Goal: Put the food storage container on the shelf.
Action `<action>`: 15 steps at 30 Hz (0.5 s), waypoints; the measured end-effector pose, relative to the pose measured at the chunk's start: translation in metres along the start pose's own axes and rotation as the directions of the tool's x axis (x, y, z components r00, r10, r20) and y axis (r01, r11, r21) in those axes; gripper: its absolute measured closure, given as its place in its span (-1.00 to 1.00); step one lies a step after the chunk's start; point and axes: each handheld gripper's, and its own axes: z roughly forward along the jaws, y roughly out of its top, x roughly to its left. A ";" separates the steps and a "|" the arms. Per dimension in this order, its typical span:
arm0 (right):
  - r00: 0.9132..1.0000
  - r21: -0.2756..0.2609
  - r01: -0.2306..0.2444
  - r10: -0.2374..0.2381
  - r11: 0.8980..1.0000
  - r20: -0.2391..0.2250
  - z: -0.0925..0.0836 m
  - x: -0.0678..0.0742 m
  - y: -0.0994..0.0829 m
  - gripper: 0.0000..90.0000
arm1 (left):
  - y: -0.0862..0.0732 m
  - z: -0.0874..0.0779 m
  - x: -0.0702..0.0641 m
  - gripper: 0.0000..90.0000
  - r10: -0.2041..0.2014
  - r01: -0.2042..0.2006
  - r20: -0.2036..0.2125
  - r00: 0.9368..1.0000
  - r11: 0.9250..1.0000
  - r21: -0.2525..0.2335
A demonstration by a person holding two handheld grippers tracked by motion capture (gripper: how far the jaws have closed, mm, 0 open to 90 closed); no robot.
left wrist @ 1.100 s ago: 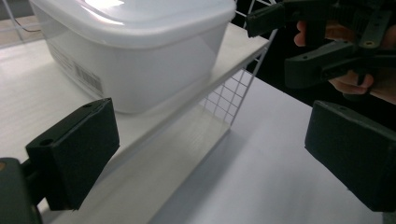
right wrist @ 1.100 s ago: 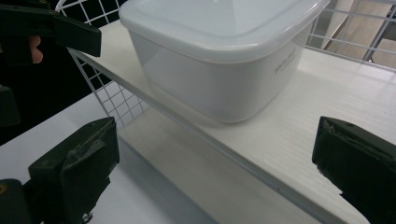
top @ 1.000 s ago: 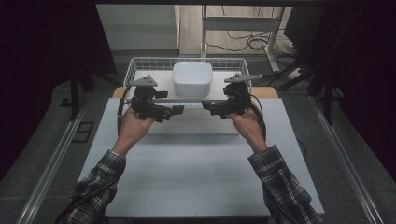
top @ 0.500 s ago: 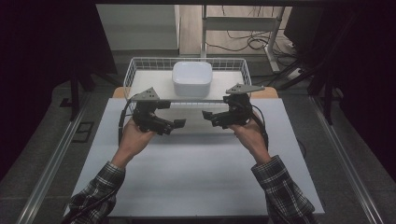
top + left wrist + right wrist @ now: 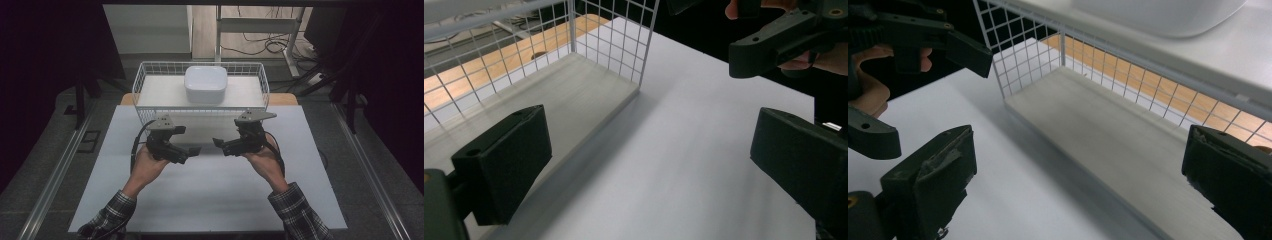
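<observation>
From the high view I saw a dim scene, lit mostly from above: the white rectangular table top (image 5: 210,195) was the brightest area, while the left and right edges of the frame fell into near-black. The picture was soft and a little grainy, with no hard glare. In my left gripper view, the white wire-mesh basket (image 5: 604,35) cast a soft grey shadow across the table toward the lower centre, and the near black jaws were slightly blurred at the bottom corners. In my right gripper view, the glossy white plastic container (image 5: 1168,15) at the upper right looked washed out and out of focus.
</observation>
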 end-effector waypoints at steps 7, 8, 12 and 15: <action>1.000 0.004 0.001 -0.001 1.000 -0.005 0.003 0.007 -0.016 -1.00 | -0.018 0.004 -0.006 -0.94 0.001 -0.001 -0.007 1.000 1.000 0.007; 1.000 0.005 0.000 0.000 1.000 -0.004 0.003 0.007 -0.018 -1.00 | -0.022 0.005 -0.007 -0.94 -0.002 0.002 -0.009 1.000 1.000 0.009; 1.000 0.009 -0.015 0.015 1.000 -0.003 0.004 0.006 -0.030 -1.00 | -0.034 0.007 -0.006 -0.93 -0.017 0.017 -0.012 1.000 1.000 0.026; 1.000 0.017 -0.015 0.015 1.000 0.007 0.004 0.005 -0.036 -1.00 | -0.039 0.008 -0.007 -0.93 -0.020 0.021 -0.021 1.000 0.999 0.025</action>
